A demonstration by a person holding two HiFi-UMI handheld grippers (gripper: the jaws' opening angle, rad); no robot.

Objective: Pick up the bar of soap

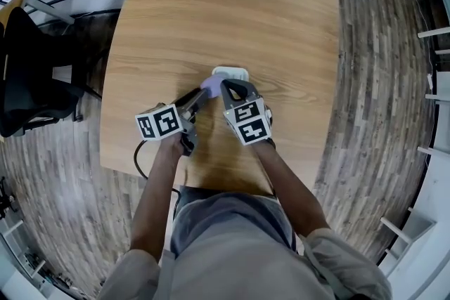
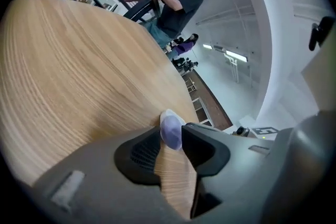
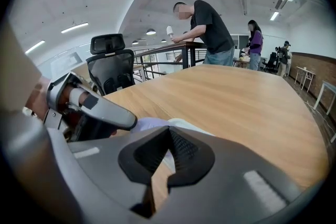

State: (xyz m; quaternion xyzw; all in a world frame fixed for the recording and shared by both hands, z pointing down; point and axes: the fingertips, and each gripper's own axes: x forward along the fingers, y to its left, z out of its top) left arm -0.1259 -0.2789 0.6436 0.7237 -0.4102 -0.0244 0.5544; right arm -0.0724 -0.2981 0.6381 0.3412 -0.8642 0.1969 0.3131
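A lavender bar of soap (image 1: pixel 209 85) lies on the wooden table (image 1: pixel 232 3), against a white soap dish (image 1: pixel 230 72). My left gripper (image 1: pixel 204 90) reaches in from the lower left. In the left gripper view its jaws stand apart, open, with the soap (image 2: pixel 170 131) between the fingertips. My right gripper (image 1: pixel 235 84) sits just right of the soap, over the dish's near edge. Its jaws meet at the tips, shut on nothing. In the right gripper view the soap (image 3: pixel 149 123) and the dish (image 3: pixel 185 125) show just past the jaws, with the left gripper's finger (image 3: pixel 102 107) coming in from the left.
A black office chair (image 1: pixel 28 74) stands off the table's left side. The table's near edge (image 1: pixel 211 183) runs just below the grippers. People stand at a railing (image 3: pixel 207 29) beyond the table's far end. White frames (image 1: pixel 432 31) line the floor on the right.
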